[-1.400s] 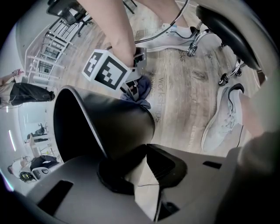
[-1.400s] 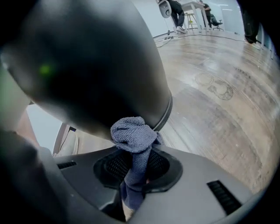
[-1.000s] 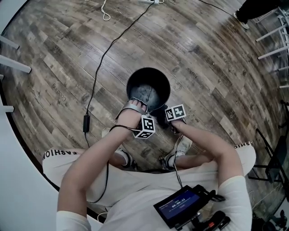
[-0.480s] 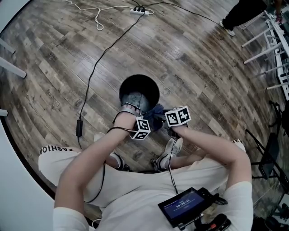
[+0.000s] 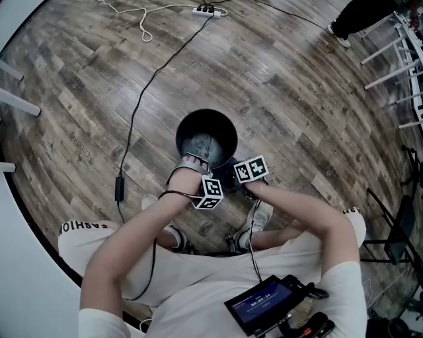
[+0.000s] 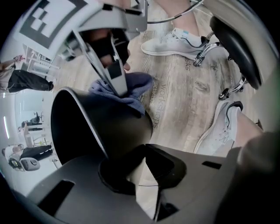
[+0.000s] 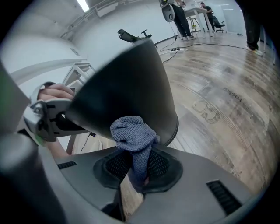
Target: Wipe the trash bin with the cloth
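The black trash bin (image 5: 206, 138) stands on the wood floor in front of my feet, tipped towards me. My left gripper (image 5: 192, 163) holds its near rim. In the left gripper view the bin wall (image 6: 100, 127) runs between the jaws, which have just been closing on it. My right gripper (image 5: 239, 179) is shut on a bunched blue-grey cloth (image 7: 131, 131) that presses on the bin's outer wall (image 7: 127, 87). The left gripper view shows that cloth (image 6: 135, 87) under the right gripper (image 6: 119, 89), against the bin's side.
A black cable (image 5: 142, 92) crosses the floor left of the bin to a power strip (image 5: 205, 10). My white shoes (image 5: 261, 214) stand just behind the bin, beside a stool base (image 6: 212, 43). A screen device (image 5: 264, 300) hangs at my waist. Metal furniture legs (image 5: 396, 59) stand at the right.
The right gripper has risen with the cloth along the bin's near outer wall. The left gripper has stayed on the rim. The head view has shifted slightly.
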